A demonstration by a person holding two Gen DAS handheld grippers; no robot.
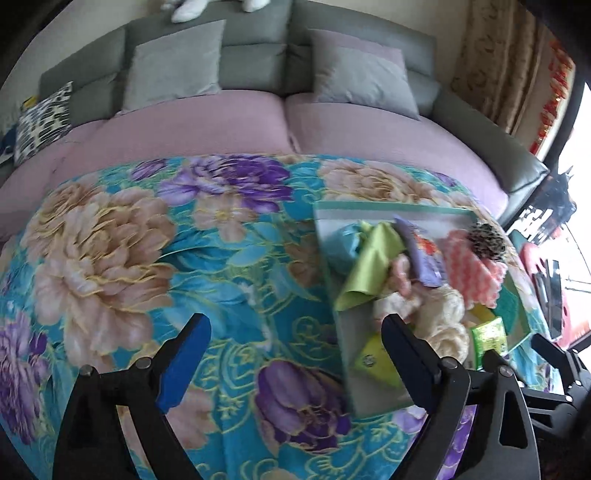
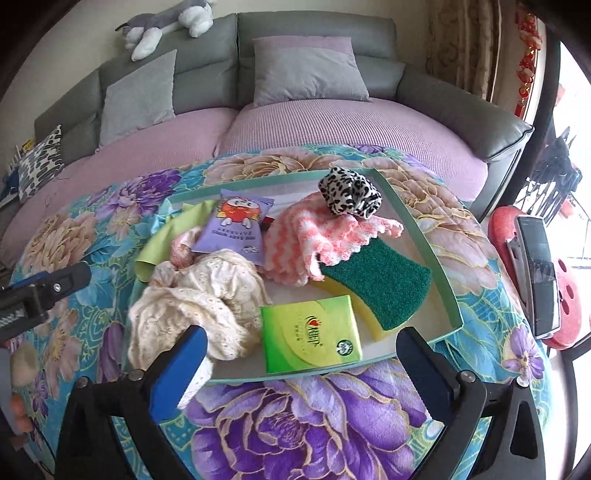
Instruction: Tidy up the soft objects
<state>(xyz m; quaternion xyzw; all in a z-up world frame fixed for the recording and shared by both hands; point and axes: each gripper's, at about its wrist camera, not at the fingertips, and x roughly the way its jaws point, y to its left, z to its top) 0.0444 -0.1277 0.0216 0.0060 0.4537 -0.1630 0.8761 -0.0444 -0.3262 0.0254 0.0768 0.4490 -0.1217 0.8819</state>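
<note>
A shallow teal-rimmed tray (image 2: 436, 254) sits on a floral blanket and holds soft things: a cream lace cloth (image 2: 207, 299), a green tissue pack (image 2: 312, 334), a yellow-green sponge (image 2: 376, 286), a pink-white cloth (image 2: 325, 240), a leopard-print roll (image 2: 351, 192), a purple wipes pack (image 2: 232, 225) and a lime cloth (image 2: 162, 243). My right gripper (image 2: 301, 354) is open at the tray's near edge, empty. My left gripper (image 1: 295, 343) is open and empty over the blanket, left of the tray (image 1: 388, 210).
The floral blanket (image 1: 147, 240) covers a table before a grey sofa with lilac seat covers (image 1: 221, 125) and grey cushions (image 2: 306, 70). A plush toy (image 2: 170, 22) lies on the sofa back. A red stool with a phone (image 2: 539, 266) stands at right.
</note>
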